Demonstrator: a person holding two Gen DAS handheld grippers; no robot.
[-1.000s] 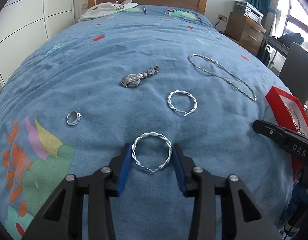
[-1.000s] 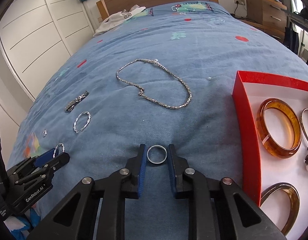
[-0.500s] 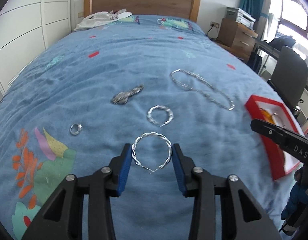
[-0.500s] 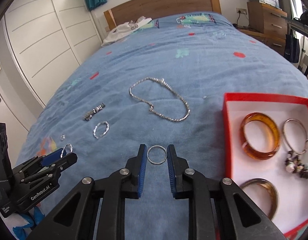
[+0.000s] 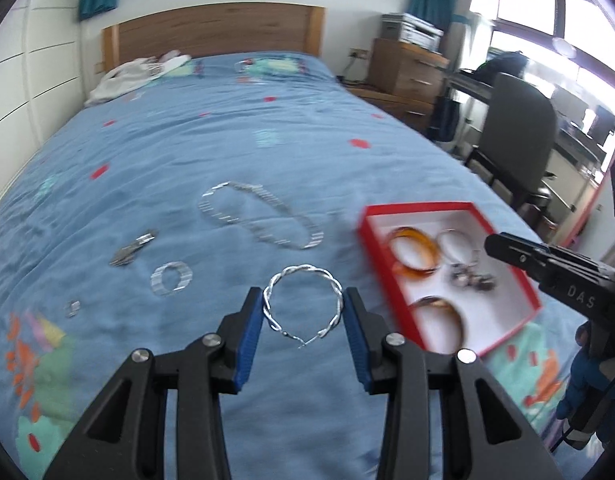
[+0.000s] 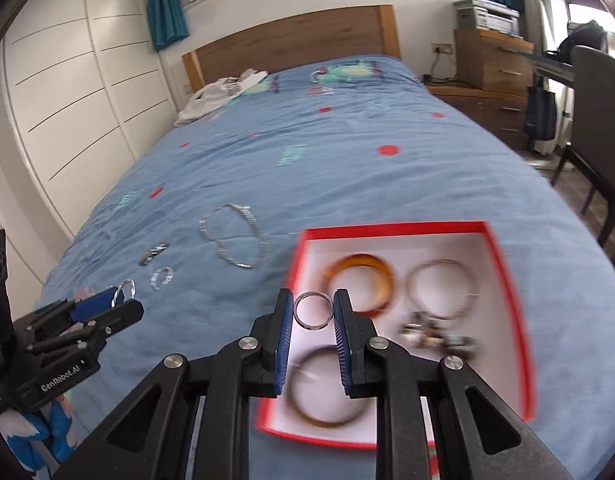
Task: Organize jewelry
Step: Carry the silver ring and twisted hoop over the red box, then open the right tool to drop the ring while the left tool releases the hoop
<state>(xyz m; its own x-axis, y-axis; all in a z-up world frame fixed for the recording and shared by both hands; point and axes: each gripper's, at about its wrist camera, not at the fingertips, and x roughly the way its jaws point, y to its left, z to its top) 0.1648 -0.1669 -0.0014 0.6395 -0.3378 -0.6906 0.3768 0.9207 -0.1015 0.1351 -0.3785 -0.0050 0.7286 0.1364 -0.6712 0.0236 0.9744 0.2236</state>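
Both fingers (image 5: 263, 312) down-tilted — jewelry clamped

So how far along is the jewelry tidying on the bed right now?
Done: two amber bangles, a thin hoop and charms lie in the red box. In hand: the left gripper holds a twisted hoop earring; the right gripper holds a plain ring. Left on the blue bedspread: the chain necklace, watch, second twisted hoop and small ring.

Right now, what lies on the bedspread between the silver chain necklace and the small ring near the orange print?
In the left wrist view, between the necklace and the small ring lie the watch-like piece and a twisted hoop, both blurred.
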